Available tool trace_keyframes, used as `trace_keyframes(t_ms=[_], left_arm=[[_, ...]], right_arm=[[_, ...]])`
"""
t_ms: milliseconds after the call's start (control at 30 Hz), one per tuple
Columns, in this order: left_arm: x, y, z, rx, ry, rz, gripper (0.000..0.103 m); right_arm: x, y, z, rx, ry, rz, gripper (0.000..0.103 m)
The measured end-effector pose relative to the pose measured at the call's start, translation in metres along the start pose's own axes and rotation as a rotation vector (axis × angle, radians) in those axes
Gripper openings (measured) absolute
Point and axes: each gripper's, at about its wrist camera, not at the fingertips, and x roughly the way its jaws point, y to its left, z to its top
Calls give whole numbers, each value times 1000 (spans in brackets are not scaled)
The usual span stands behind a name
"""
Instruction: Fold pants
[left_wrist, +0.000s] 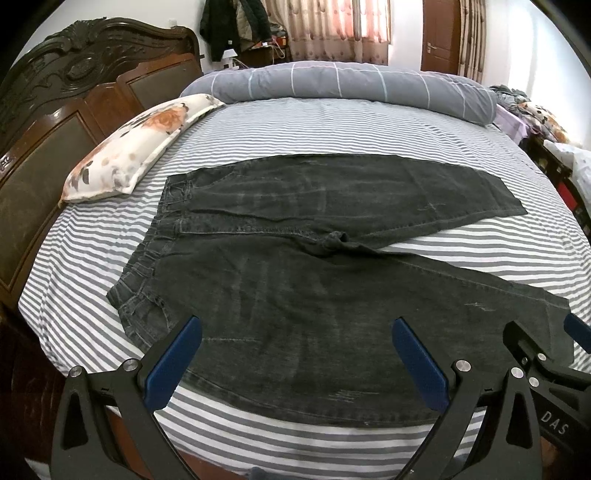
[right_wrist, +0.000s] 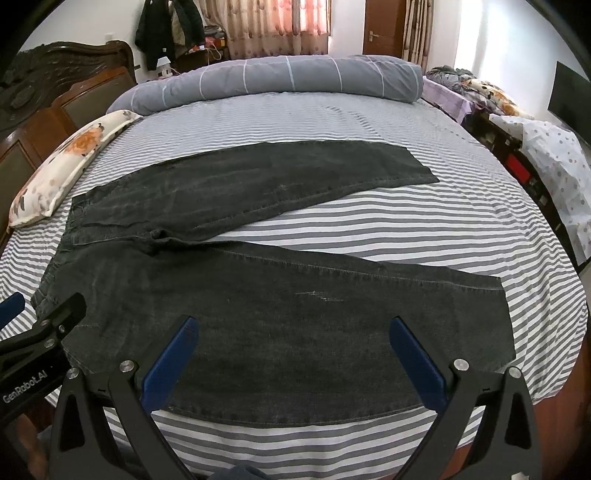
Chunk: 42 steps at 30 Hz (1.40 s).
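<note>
While your pants (left_wrist: 295, 266) lie spread flat on the bed (left_wrist: 332, 122), both grippers hang over the near edge w/ nothing in them. The pants are dark grey-black washed denim, faded in pale streaks across the thigh, w/ a few light scuff marks. Waistband sits at approx 9 o'clock from the left wrist view, its belt loops and stitched seams showing; the two legs fan out toward 2 and 4 o'clock in a V, w/ striped sheet showing between them. The crotch seam is bunched slightly where the legs meet. The far leg (right_wrist: 258, 177) is flat w/ a straight hem; the near leg (right_wrist: 295, 332) runs wide, its lower edge curving just short of the mattress edge at 6 o'clock.

Your left gripper (left_wrist: 295, 365) is spread wide, blue pads apart, hovering over the near leg's thigh area. Your right gripper (right_wrist: 295, 365) is likewise spread wide, above the same leg closer to the hem, holding nothing.

The sheet is grey-and-white striped cotton, smooth. A floral pillow (left_wrist: 136, 147) lies at 10 o'clock just beside the waistband, not touching as far as you can tell. A rolled grey checked duvet (left_wrist: 343, 86) lies along 12 o'clock, well apart from the far leg. A carved dark wood headboard (left_wrist: 74, 92) bounds the 9 o'clock side. Bare striped sheet lies beyond the far leg and past both hems at 3 o'clock.
</note>
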Motion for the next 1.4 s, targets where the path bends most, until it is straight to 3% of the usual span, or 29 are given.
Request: trace_keyframes(t_ms=[1000, 1233, 1300, 1400], left_arm=[[4, 0, -3, -26, 6, -36, 102], [10, 39, 9, -140, 16, -160, 99], [17, 58, 18, -159, 11, -146, 92], [34, 95, 38, -176, 0, -64, 84]], right_arm=[[6, 5, -1, -26, 20, -16, 102], [6, 11, 7, -61, 18, 45, 102], [8, 16, 20, -89, 1, 78, 102], [14, 25, 52, -128, -16, 158, 102]])
